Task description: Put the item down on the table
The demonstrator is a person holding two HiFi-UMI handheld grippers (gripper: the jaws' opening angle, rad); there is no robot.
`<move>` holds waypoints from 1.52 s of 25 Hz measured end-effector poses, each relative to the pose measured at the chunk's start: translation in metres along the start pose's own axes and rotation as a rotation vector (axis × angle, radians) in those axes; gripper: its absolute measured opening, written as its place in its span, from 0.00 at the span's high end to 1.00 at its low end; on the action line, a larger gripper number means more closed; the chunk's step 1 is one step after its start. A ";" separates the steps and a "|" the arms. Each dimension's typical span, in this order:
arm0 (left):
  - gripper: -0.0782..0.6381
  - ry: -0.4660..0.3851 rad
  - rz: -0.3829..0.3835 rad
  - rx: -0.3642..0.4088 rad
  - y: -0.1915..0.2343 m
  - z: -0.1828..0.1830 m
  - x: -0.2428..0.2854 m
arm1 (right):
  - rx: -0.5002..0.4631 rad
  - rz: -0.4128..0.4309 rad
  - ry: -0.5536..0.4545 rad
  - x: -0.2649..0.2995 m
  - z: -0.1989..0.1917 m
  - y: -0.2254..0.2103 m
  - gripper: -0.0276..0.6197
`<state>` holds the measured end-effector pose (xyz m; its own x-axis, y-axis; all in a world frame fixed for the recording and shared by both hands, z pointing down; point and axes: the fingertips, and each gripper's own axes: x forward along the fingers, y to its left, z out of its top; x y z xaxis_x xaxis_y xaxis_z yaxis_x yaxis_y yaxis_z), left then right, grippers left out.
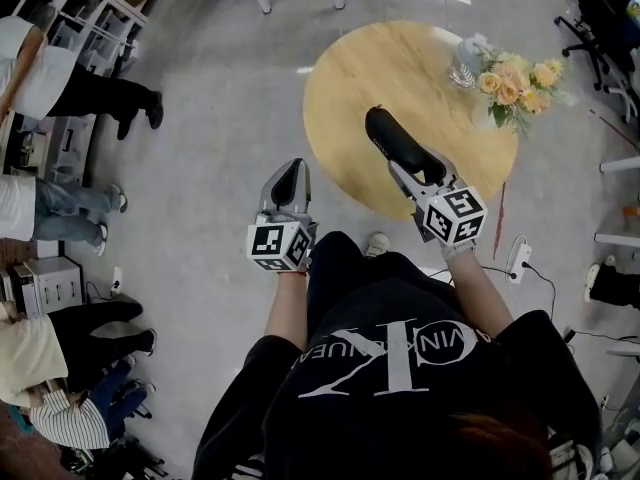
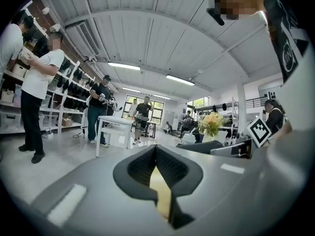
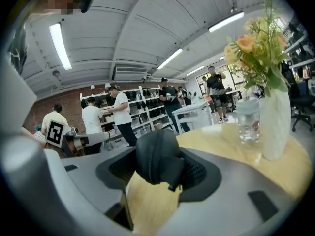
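One black case (image 3: 156, 154), seemingly zippered, is pinched in the right claw (image 1: 402, 154) over the round tabletop (image 1: 345, 98); it is probably light, semi-stiff and smooth, best held across its middle; the left claw (image 2: 155, 151) is pressed together, empty, off the tabletop; one flower vase (image 3: 275, 127) and one glass jar (image 3: 247, 119) stand beyond.

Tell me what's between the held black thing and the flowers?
Only bare wooden table lies between the black item and the flowers, seen in the head view.
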<state>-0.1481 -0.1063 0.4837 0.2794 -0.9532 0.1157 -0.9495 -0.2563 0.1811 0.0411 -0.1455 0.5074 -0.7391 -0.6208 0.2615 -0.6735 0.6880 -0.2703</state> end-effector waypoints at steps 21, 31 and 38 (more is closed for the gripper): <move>0.88 0.096 -0.152 -0.003 0.013 0.001 0.086 | 0.103 -0.106 0.053 0.038 -0.008 -0.039 0.55; 0.87 0.131 -0.221 0.004 0.045 0.005 0.132 | 0.150 -0.131 0.100 0.093 -0.011 -0.048 0.55; 0.88 0.152 -0.252 -0.004 0.059 0.004 0.151 | 0.170 -0.147 0.125 0.121 -0.014 -0.055 0.55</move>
<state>-0.1620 -0.2663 0.5084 0.5246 -0.8247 0.2114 -0.8471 -0.4809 0.2260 -0.0113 -0.2530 0.5672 -0.6330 -0.6511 0.4189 -0.7738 0.5142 -0.3701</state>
